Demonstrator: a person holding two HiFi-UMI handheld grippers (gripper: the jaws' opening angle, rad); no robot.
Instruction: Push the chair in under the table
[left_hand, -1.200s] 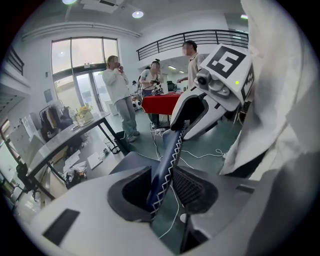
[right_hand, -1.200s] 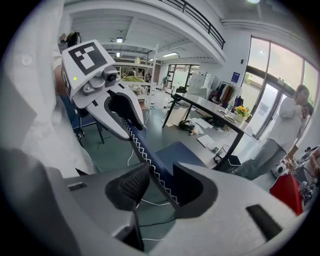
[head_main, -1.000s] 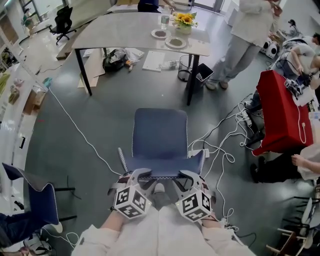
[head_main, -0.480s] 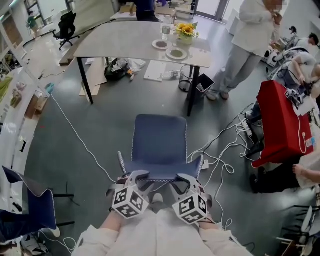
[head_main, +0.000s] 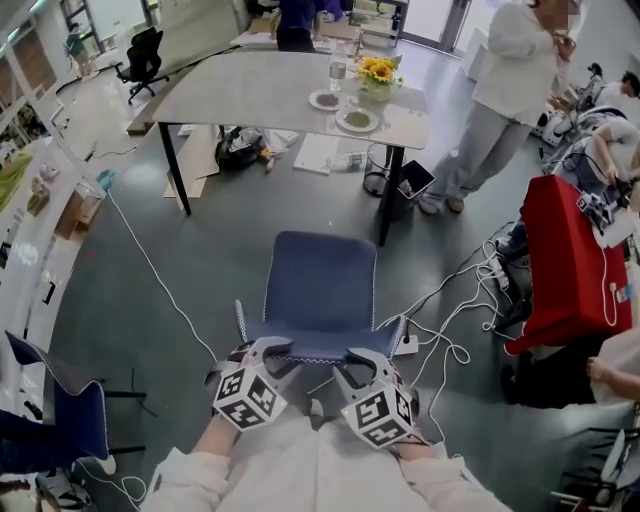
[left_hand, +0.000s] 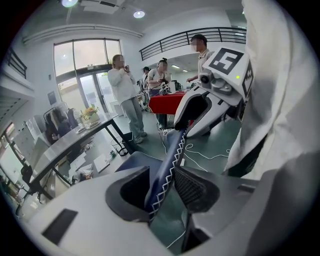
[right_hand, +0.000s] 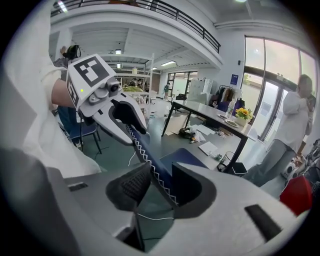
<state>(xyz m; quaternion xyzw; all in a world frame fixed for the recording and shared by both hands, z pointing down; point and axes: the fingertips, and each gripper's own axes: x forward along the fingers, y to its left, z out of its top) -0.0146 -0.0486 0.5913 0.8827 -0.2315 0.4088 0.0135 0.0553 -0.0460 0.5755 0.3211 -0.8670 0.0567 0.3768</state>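
Chair (head_main: 320, 290): blue, on grey floor, in front of the table (head_main: 250, 95), seat toward it. Well short of the table's near edge, with bare floor between; no part of the seat is under the top. Lined up roughly with the table's right half.

Left gripper (head_main: 268, 350): on the end of the backrest (left_hand: 167, 162) farthest from the table, left side. The zigzag-stitched top edge runs between its jaws. Jaws have just been opening. One pad (left_hand: 195, 187) touches the edge, the other side looks slack, so it straddles more than it clamps.

Right gripper (head_main: 362, 358): same top edge, right side, beside the left gripper. Jaws have just been closing. In the right gripper view the backrest fills the gap, with the ribbed pad (right_hand: 134, 187) against the stitching and the other jaw against the blue face, so it looks pinched.

Both grippers tilt down toward the table, marker cubes facing up.

On the table: two plates (head_main: 357, 119), a glass (head_main: 338, 72) and yellow flowers (head_main: 377, 70), all toward its right end. Papers and a dark bag (head_main: 240, 145) lie on the floor under it.

Person in light clothes (head_main: 500, 90) stands just off the table's right end. White cables (head_main: 450, 300) trail across the floor right of the table, nearer than its legs.
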